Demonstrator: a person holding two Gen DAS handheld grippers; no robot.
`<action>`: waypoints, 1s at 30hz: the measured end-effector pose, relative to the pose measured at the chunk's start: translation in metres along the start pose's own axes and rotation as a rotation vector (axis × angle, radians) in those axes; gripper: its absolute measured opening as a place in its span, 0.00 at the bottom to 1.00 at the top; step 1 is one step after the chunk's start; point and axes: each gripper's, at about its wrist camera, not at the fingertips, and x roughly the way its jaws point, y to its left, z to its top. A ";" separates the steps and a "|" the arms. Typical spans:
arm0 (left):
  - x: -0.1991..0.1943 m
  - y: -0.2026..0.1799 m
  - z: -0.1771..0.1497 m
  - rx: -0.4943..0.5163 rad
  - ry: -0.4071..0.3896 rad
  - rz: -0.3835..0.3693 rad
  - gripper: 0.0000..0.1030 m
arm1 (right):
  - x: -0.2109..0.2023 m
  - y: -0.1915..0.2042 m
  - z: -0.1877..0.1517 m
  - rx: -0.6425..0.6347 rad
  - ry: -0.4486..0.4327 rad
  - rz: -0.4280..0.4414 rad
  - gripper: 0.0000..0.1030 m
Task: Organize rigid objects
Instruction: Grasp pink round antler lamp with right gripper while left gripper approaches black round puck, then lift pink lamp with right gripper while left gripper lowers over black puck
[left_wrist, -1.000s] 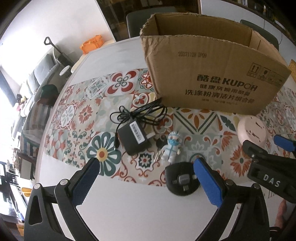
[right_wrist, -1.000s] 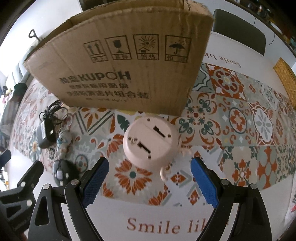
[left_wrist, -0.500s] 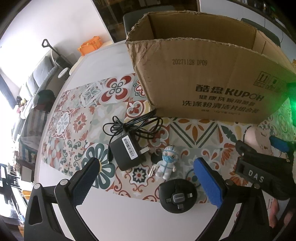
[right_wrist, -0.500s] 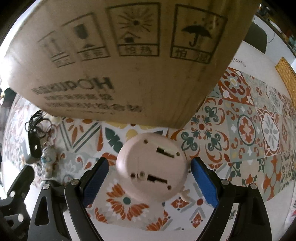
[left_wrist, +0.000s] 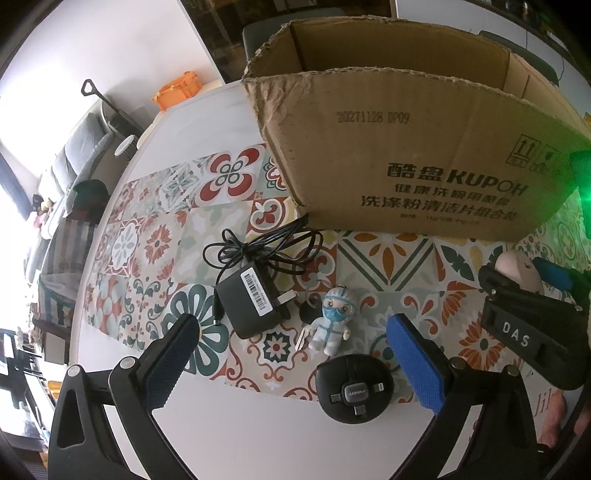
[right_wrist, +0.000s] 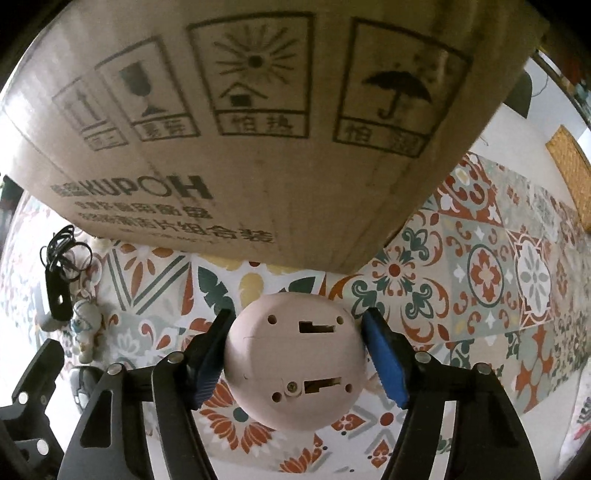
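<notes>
Right gripper (right_wrist: 295, 354) is straddling the pink round gadget (right_wrist: 295, 363), which sits on the patterned mat (right_wrist: 480, 280) just in front of the cardboard box (right_wrist: 240, 129). Jaws are closing w/ the gadget between them; the pads look at or v. near its sides, can't say it's gripped yet. No real long axis, it's round, so approach angle prob doesn't matter. Box wall is close behind, so lift needs to go up before over the rim, imo. Left gripper (left_wrist: 291, 362) hangs wide open, nothing in it, over the black adapter (left_wrist: 251, 302), little figurine (left_wrist: 332, 321) and black puck (left_wrist: 352, 391), further from the box.
</notes>
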 end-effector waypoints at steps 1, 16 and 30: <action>-0.001 0.001 -0.001 -0.002 -0.001 -0.002 1.00 | -0.001 -0.003 -0.001 0.007 0.002 0.007 0.67; -0.014 0.010 -0.019 -0.005 -0.003 -0.013 1.00 | -0.031 -0.007 -0.034 0.007 0.008 0.045 0.64; -0.022 0.020 -0.037 -0.026 0.004 -0.042 1.00 | -0.073 0.006 -0.079 0.018 -0.027 0.066 0.63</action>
